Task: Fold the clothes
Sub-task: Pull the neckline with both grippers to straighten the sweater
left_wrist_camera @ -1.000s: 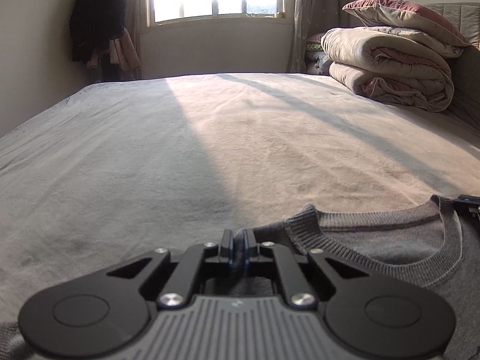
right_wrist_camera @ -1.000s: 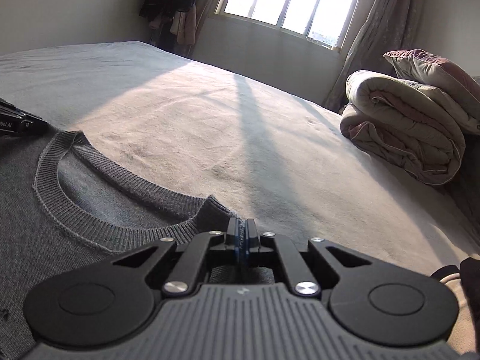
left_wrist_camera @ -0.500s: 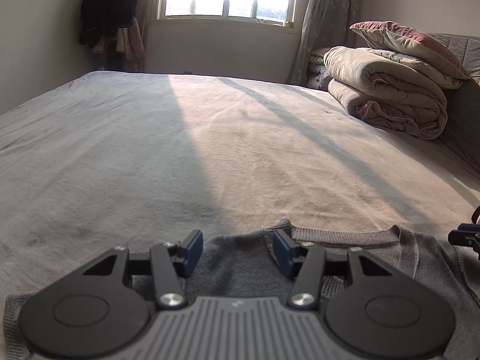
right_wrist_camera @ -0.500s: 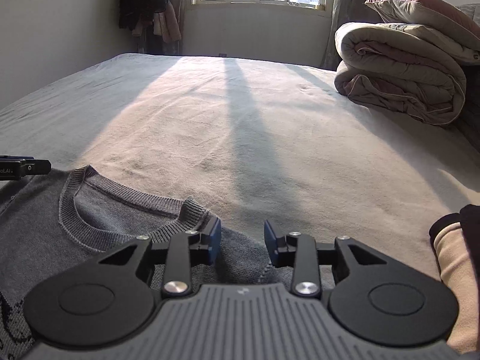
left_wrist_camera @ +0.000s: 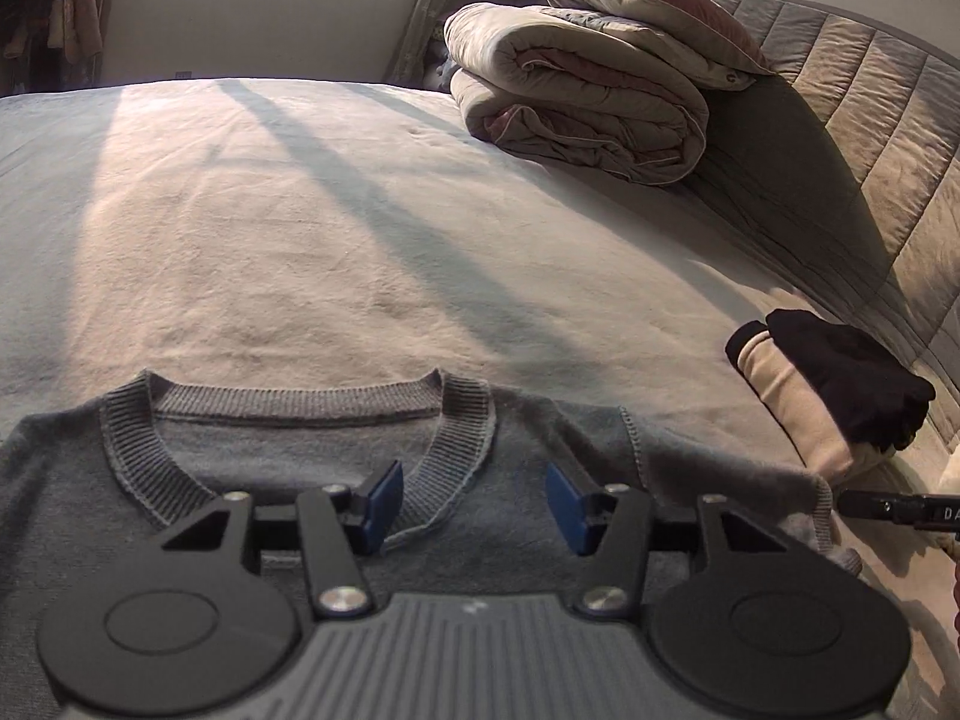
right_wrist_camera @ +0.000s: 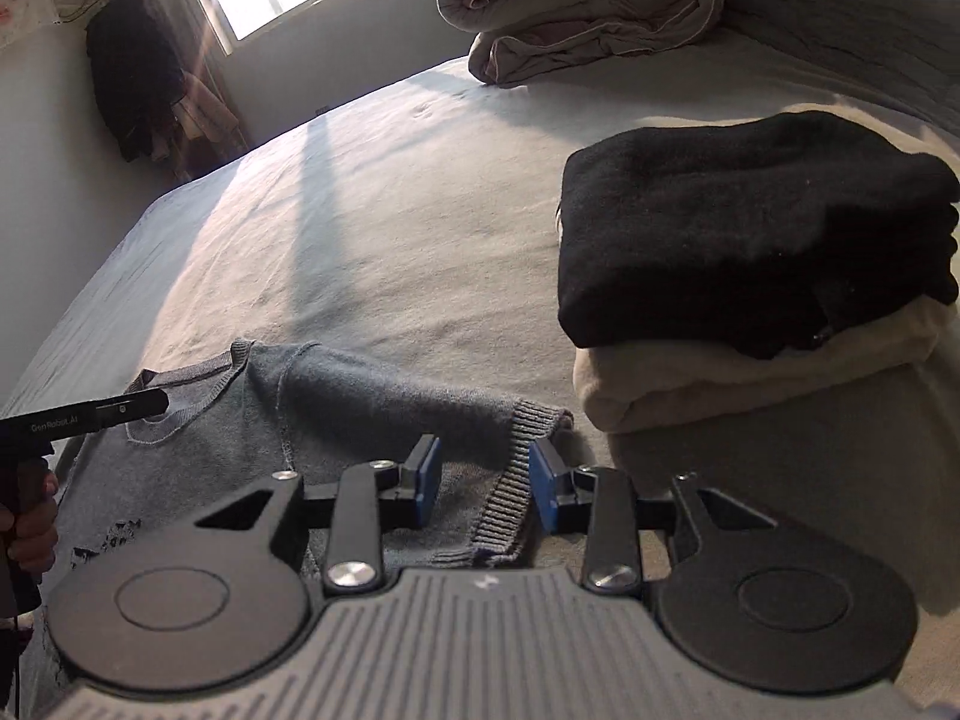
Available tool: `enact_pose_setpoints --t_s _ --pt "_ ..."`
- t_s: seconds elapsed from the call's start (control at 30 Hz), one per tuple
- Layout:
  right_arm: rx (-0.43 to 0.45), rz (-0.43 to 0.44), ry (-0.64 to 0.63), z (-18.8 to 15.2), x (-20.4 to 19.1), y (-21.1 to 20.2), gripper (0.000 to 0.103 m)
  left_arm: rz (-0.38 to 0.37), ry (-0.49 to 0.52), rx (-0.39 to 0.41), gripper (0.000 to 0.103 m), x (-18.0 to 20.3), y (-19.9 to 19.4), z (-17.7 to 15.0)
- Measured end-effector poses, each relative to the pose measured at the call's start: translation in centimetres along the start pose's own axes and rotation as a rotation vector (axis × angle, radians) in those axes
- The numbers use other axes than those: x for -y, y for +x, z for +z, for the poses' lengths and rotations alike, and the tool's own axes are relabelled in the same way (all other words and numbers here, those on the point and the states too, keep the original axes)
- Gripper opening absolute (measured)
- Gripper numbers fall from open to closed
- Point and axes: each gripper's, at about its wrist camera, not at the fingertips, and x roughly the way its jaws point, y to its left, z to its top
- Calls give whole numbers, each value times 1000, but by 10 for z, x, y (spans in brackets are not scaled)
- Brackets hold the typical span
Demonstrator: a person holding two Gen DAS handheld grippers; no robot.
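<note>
Left claw (left_wrist_camera: 474, 501) agape over sweater (left_wrist_camera: 288, 450) collar; right claw (right_wrist_camera: 483, 483) parted, straddling cuff (right_wrist_camera: 516, 480).

The grey sweater (left_wrist_camera: 336, 450) is ribbed knit cloth, the bed cover (left_wrist_camera: 300, 228) a matt, softly napped fabric.
</note>
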Motion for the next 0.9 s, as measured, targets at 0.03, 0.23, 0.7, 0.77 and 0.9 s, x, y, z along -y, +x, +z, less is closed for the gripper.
enact_pose_setpoints --t_s 0.03,0.23,0.7,0.77,0.9 --pt "6 -4 16 -1 5 3 37 -1 10 -1 51 8 7 0" --pt "53 51 128 -9 22 20 37 90 163 30 45 35 42 13" --pt "132 229 186 -22 48 15 33 34 -143 -94 34 -9 71 35" --pt "137 243 205 -22 52 17 29 36 -153 -78 28 -5 75 35" --pt "157 229 173 -21 46 17 7 71 -145 -55 1 0 83 33"
